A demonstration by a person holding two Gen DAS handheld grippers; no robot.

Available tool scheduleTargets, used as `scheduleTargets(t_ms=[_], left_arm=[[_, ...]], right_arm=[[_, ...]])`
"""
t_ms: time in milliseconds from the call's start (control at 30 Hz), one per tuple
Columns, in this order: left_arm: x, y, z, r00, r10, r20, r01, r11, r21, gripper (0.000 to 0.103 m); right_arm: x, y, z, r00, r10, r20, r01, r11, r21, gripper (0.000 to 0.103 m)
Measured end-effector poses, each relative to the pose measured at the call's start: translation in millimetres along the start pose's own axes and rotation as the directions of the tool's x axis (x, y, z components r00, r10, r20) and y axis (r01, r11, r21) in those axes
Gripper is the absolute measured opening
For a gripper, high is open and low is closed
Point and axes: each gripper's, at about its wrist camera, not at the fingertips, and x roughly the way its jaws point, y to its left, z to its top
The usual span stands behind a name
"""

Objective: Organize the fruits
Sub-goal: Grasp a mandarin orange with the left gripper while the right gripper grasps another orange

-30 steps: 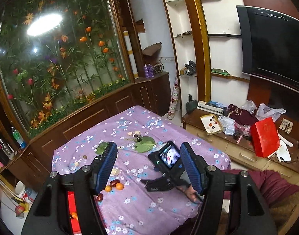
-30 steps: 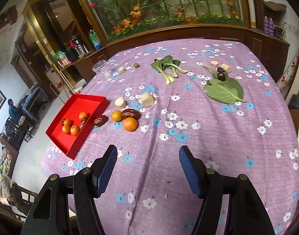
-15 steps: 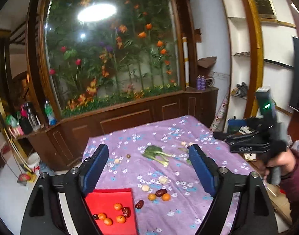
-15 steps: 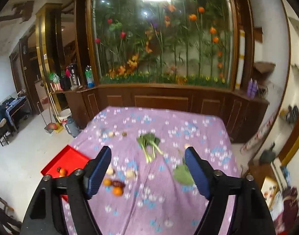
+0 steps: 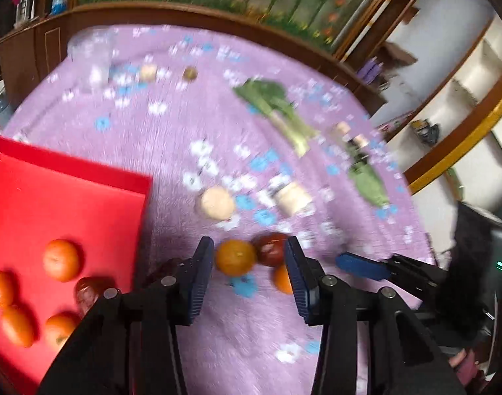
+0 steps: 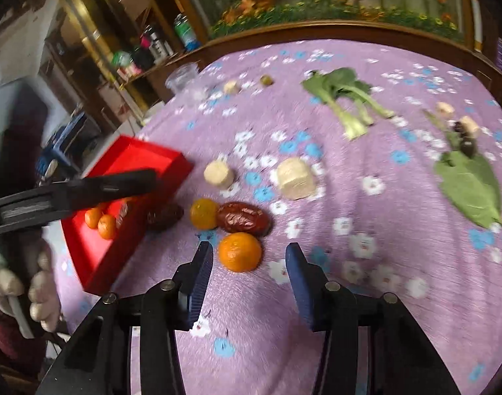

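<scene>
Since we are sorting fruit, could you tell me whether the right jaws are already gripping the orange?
No, the orange lies on the cloth just ahead of the open right gripper, untouched.

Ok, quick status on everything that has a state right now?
red tray: holds oranges, room left.
left gripper: open, fingers just been closing, nothing gripped.
right gripper: open, just been closing, nothing gripped.
orange: loose on the cloth, between the right fingers.
date: on the cloth, outside the tray.

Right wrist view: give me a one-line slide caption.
Right claw open just short of an orange, beside a date and the red tray on the purple cloth.
</scene>
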Motion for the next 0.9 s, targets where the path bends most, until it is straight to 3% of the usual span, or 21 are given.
scheduleTargets(t_ms=[133, 267, 467, 567, 633, 733, 833, 900], left_arm=[[27, -4, 0, 0.999, 0.037, -0.036, -0.036, 0.998, 0.049, 0.042], [33, -13, 1, 0.996, 0.078, -0.033, -0.073, 0.989, 0.127, 0.042], [40, -12, 4, 0.992, 0.110, -0.055, -0.100, 0.981, 0.164, 0.042], [37, -8, 1, 0.992, 0.107, -0.061, -0.095, 0.981, 0.171, 0.042], [38, -9, 0, 0.992, 0.110, -0.069, -0.095, 0.978, 0.184, 0.042], [52, -21, -3, 0.984, 0.146, -0.101, -0.118, 0.963, 0.242, 0.042], [58, -37, -6, 0.975, 0.212, -0.063, -0.182, 0.931, 0.317, 0.042], [58, -45, -9, 0.968, 0.247, -0.046, -0.216, 0.913, 0.347, 0.036]], right_arm=[[21, 9, -6, 1.000, -0.007, -0.018, 0.006, 0.999, -0.049, 0.051], [37, 12, -9, 0.999, -0.029, -0.038, 0.026, 0.998, -0.065, 0.051], [43, 15, -13, 0.999, -0.042, -0.028, 0.039, 0.996, -0.079, 0.051], [42, 15, -15, 0.998, -0.055, -0.021, 0.053, 0.995, -0.088, 0.039], [40, 13, -17, 0.999, -0.051, -0.020, 0.049, 0.995, -0.081, 0.039], [37, 9, -20, 0.999, -0.042, -0.018, 0.041, 0.997, -0.058, 0.039], [33, 6, -24, 0.999, -0.041, -0.017, 0.040, 0.998, -0.049, 0.039], [31, 6, -26, 0.999, -0.041, -0.016, 0.040, 0.998, -0.044, 0.039]])
